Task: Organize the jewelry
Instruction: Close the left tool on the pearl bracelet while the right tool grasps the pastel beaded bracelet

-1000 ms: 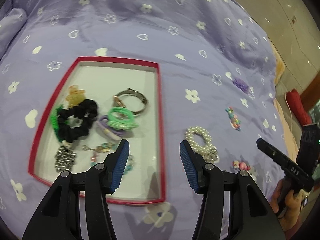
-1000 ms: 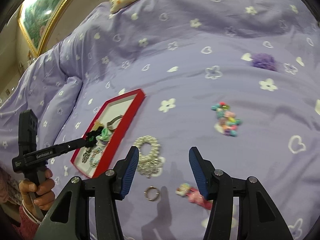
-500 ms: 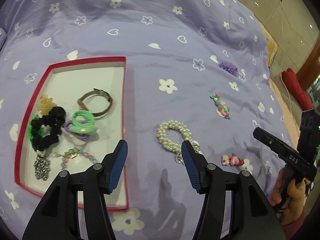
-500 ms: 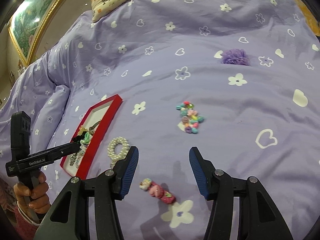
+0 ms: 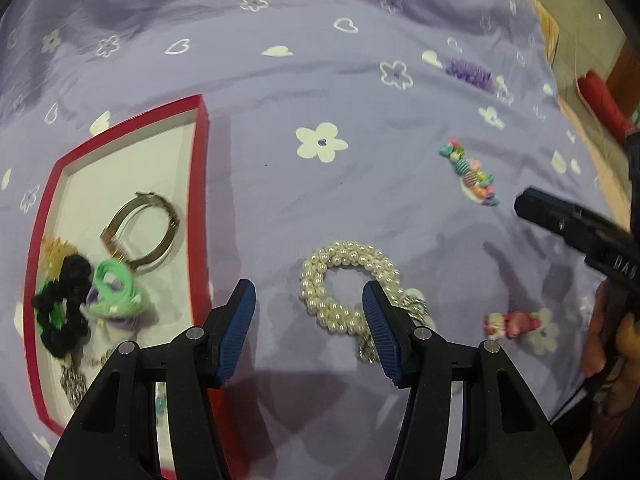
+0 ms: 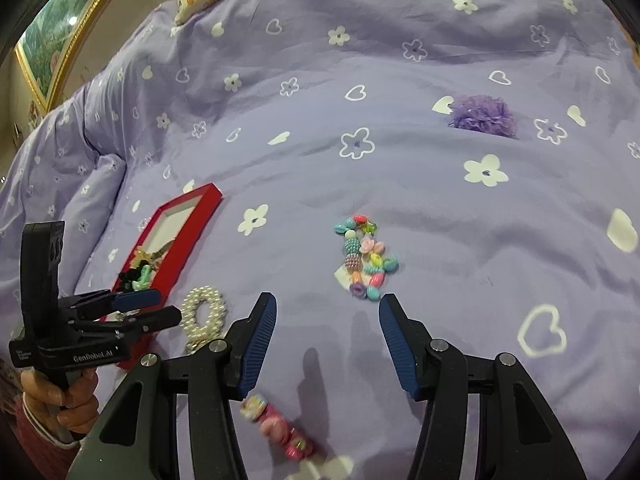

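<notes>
On the lilac bedspread (image 5: 280, 92) w/ white flowers and hearts, a white pearl-bead bracelet (image 5: 344, 280) lies just right of a shallow red-rimmed tray w/ white floor (image 5: 200, 184), apart from its edge. Left tool (image 5: 308, 312) hovers over it, jaws wide apart, nothing gripped; its right blue pad overlaps the bracelet's right side in view, contact can't be told. Tray holds a metal bangle (image 5: 140, 232), a green hair tie (image 5: 114, 288), a black scrunchie (image 5: 68, 304) & other small bits, partly blurred. Farther right on the bed: a multicolour bead bracelet (image 6: 366, 262), a pink hair clip (image 6: 280, 428) near the bottom, a purple fluffy scrunchie (image 6: 482, 114) well beyond. Right tool (image 6: 326, 344) hangs over bare fabric btwn bead bracelet and clip, jaws wide, empty.
</notes>
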The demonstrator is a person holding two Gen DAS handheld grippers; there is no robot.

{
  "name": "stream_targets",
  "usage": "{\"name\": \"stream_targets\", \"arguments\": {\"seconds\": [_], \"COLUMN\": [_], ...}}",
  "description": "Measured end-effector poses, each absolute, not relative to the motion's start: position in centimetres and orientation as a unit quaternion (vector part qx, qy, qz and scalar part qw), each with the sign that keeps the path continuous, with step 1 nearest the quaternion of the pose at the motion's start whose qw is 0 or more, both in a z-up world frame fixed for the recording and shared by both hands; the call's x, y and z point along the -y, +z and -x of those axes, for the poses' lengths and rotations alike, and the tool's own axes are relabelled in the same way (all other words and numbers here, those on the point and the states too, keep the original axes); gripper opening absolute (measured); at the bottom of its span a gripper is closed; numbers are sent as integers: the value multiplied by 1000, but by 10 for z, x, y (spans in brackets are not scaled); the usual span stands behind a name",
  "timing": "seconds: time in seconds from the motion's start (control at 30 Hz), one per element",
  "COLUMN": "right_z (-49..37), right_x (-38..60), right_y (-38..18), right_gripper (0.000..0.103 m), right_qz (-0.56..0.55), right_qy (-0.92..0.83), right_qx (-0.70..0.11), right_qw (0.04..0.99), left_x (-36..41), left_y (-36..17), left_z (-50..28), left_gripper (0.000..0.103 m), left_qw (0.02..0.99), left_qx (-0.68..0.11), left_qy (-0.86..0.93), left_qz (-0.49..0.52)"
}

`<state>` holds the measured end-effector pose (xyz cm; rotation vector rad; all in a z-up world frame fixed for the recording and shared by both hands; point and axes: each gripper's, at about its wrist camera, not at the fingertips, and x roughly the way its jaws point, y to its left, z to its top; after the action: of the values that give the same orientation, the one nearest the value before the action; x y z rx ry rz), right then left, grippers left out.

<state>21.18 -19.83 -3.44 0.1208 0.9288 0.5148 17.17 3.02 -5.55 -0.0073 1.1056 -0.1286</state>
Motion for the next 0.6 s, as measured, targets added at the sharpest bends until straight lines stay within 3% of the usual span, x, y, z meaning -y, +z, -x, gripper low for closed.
{"name": "stream_targets", "arguments": {"seconds": [0.3,0.47,0.5,0.6], "right_z": [-243,-250,-249,-250], "right_x": [186,172,169,165], "right_y": [-53,-67,-67,-68], "right_gripper": [56,54,54,30], "right_qz": [-16,30,41,56], "right_qy": [233,221,218,207], "right_qx": [-458,-460,-457,-454], "right_qw": [858,859,861,865], "left_x": [-19,-11,-8,-6], "left_y": [-76,-74,-74,-73], "left_z": [-185,-183,-182,-181], "left_gripper": [52,13,12,12], "left_qw": [842,843,842,844], "left_qx": [-534,-528,-527,-523], "left_qy": [-68,-99,-106,-111], "left_qz": [-34,-36,-37,-36]}}
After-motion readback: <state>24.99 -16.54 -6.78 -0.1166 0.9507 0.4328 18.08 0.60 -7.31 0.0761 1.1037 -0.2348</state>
